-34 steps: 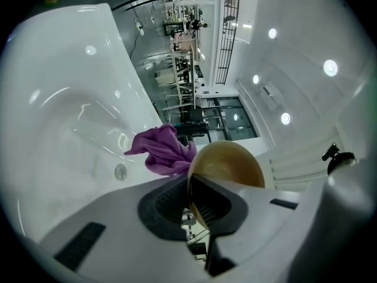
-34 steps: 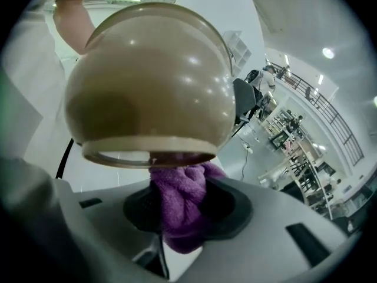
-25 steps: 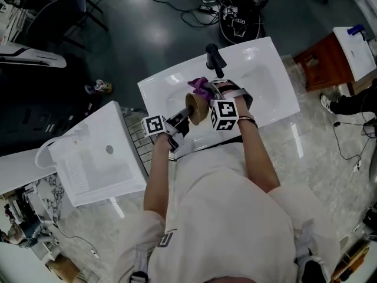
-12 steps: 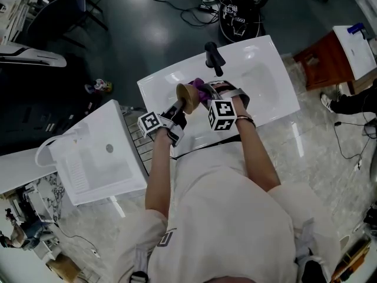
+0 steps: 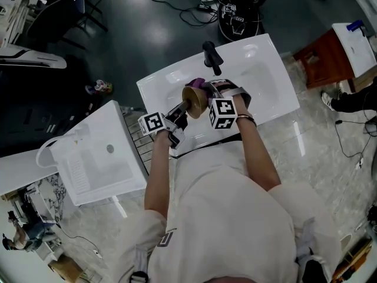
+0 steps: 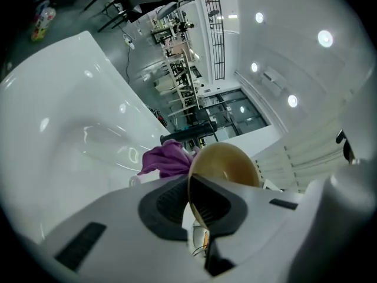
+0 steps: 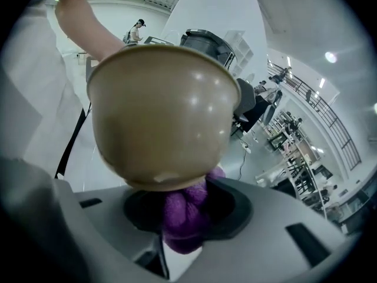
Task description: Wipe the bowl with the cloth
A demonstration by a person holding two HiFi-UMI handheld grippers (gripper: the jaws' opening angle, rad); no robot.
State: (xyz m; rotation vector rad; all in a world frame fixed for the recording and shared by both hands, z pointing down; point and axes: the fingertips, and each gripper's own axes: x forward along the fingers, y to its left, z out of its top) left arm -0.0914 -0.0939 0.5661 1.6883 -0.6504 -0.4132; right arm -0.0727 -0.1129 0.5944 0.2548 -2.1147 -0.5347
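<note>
The bowl (image 7: 162,114) is a smooth, glossy tan one with a plain rounded outside, held tipped on its side in the air above the white sink (image 5: 265,81), just in front of the black faucet (image 5: 212,56). The left gripper (image 6: 197,208) has its jaws pinched together on the bowl's thin rim, one pad inside and one outside. The right gripper (image 7: 185,217) is clamped on a bunched purple cloth (image 7: 187,200), which presses against the bowl's outer wall.
</note>
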